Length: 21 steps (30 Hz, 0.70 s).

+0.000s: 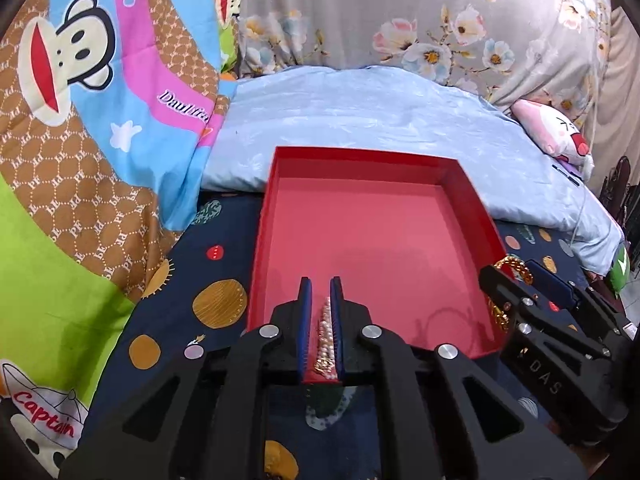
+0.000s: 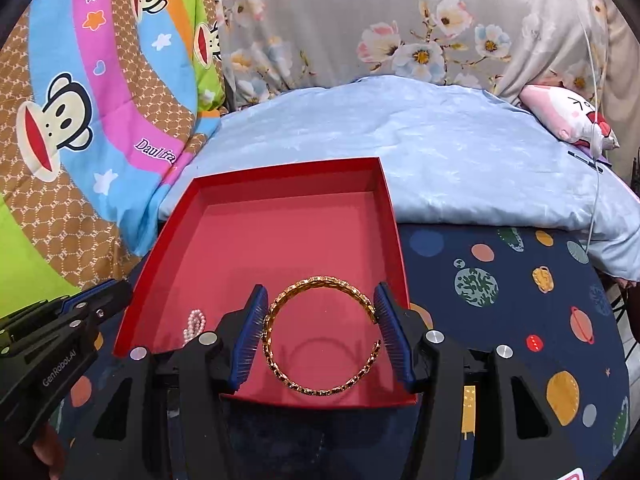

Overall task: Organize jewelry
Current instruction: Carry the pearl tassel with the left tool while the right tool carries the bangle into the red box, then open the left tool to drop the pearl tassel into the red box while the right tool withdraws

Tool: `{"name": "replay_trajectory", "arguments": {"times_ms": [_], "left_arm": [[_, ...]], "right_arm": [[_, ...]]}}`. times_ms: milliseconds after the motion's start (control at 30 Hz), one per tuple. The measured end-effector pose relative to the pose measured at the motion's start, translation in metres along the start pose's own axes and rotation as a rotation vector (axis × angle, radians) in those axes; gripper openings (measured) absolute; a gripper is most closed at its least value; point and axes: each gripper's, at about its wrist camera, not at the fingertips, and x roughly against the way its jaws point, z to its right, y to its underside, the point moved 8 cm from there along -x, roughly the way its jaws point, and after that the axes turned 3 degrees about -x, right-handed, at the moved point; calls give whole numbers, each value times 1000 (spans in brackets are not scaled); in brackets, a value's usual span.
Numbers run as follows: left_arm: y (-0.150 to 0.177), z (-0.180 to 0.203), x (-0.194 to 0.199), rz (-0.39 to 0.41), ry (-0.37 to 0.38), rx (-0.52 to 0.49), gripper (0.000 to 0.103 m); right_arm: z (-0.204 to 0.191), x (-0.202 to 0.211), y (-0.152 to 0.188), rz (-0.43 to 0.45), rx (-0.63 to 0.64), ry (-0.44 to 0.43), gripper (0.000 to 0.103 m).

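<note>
An open red box [image 1: 276, 184] [image 2: 384, 200] lies on the bed, its pink floor bare. My left gripper [image 1: 320, 286] is shut on a pearl bracelet [image 1: 326, 332] and holds it over the box's near left part; the pearls also show in the right wrist view [image 2: 195, 323]. My right gripper [image 2: 320, 296] is shut on a gold bangle [image 2: 320, 336], pads against its two sides, above the box's near edge. The bangle casts a ring shadow on the box floor. The right gripper also shows in the left wrist view [image 1: 520, 276], with gold links [image 1: 516, 266] between its fingers.
The box rests on a dark blue planet-print sheet [image 2: 500, 280]. A pale blue pillow [image 1: 380, 120] lies just behind it, a cartoon monkey quilt [image 1: 80, 120] to the left, a floral pillow [image 2: 400, 20] at the back, a pink plush toy [image 2: 568, 116] and a white cable [image 2: 596, 160] to the right.
</note>
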Motion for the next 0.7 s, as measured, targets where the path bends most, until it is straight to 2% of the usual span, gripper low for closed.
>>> {"name": "replay_trajectory", "arguments": {"times_ms": [233, 400, 533, 700], "left_arm": [[8, -26, -5, -19, -20, 45, 9], [14, -44, -2, -26, -35, 96, 10], [18, -49, 4, -23, -51, 106, 25], [25, -44, 12, -19, -61, 83, 27]], "right_arm": [[-4, -17, 6, -28, 20, 9, 55], [-5, -13, 7, -11, 40, 42, 67], [-4, -5, 9, -5, 33, 43, 70], [-2, 6, 15, -10, 17, 34, 70]]}}
